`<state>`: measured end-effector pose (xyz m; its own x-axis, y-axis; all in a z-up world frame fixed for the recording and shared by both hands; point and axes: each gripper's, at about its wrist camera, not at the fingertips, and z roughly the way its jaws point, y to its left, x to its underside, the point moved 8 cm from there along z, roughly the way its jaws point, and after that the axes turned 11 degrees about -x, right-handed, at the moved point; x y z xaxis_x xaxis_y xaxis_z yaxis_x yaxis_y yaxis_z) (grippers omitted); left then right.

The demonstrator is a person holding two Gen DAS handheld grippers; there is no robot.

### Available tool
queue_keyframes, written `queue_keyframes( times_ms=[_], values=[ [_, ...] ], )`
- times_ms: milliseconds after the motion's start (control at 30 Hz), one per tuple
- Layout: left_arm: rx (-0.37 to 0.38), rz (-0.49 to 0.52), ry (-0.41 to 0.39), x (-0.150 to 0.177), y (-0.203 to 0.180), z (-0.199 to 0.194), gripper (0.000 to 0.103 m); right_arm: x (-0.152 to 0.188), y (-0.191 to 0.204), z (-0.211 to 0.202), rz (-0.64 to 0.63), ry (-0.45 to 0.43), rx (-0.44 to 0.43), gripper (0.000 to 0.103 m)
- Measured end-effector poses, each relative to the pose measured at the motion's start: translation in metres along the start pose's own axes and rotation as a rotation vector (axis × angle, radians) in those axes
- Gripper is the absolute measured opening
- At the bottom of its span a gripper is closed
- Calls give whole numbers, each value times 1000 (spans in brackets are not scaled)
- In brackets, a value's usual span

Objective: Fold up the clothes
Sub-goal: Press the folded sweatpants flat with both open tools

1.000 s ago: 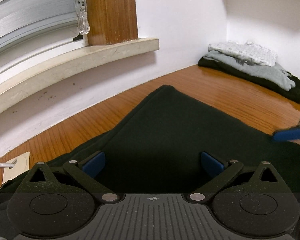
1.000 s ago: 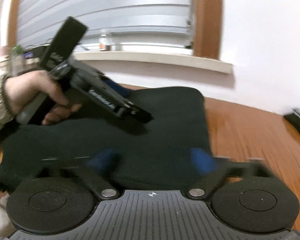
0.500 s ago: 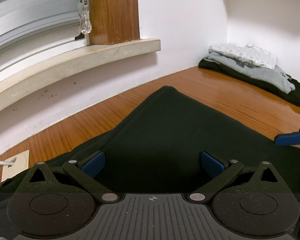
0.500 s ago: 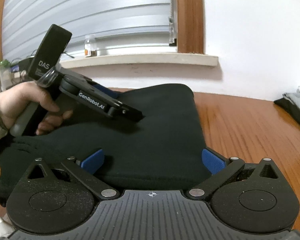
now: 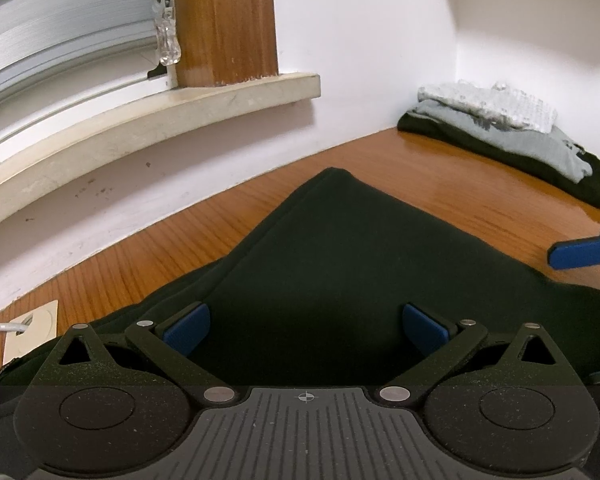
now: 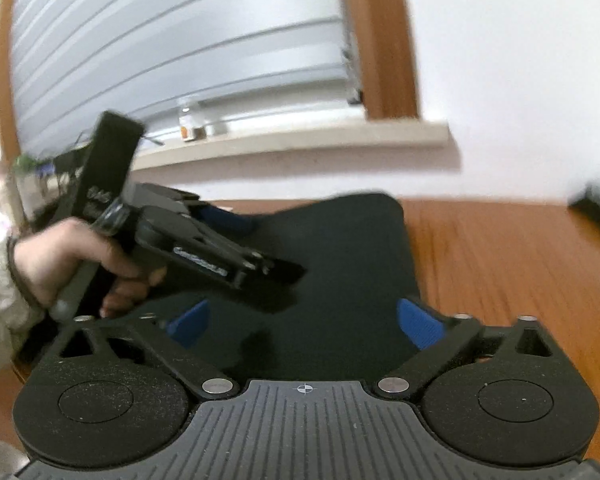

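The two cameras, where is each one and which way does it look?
Left wrist: on the left gripper, looking over the folded dark garment toward the corner clothes pile; its open fingers show.
Right wrist: on the right gripper, facing the window; the person's left hand shows.
Shared: garment, wooden table, windowsill.

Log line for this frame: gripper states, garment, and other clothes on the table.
left gripper: open, over dark garment | right gripper: open, view blurred | garment: folded flat on table | folded pile: far corner
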<state>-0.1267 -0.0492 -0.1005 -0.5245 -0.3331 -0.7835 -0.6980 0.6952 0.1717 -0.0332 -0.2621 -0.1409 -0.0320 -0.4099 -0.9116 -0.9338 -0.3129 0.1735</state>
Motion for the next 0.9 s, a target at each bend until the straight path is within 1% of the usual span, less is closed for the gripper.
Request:
queue_keyframes(
  times_ms=[33,67,100,133,233,333,533,667,867,900],
  values=[
    [1,-1,1,0,0,0,102,1,5,3,-12,14,-16,68],
    [2,-1,2,1,-1,1,102,2,9,5,-23,28,-32,58],
    [1,0,4,1,-1,2,103,4,14,8,-33,42,-48,54],
    [0,2,7,1,-2,3,103,7,18,11,-46,57,-60,52],
    [-10,20,7,0,-6,6,103,15,25,17,-120,99,-29,52],
    [-12,31,11,-2,-10,11,102,18,20,17,-158,119,-13,52],
    [-10,25,14,-14,-16,29,102,17,-2,17,-149,112,22,56],
    [-7,29,11,-17,-19,35,102,17,-12,17,-130,105,25,57],
    [-13,26,-2,-17,-17,31,103,13,-6,16,-145,97,48,59],
    [-13,20,-2,-17,-15,29,103,10,1,17,-154,97,39,59]
  ],
)
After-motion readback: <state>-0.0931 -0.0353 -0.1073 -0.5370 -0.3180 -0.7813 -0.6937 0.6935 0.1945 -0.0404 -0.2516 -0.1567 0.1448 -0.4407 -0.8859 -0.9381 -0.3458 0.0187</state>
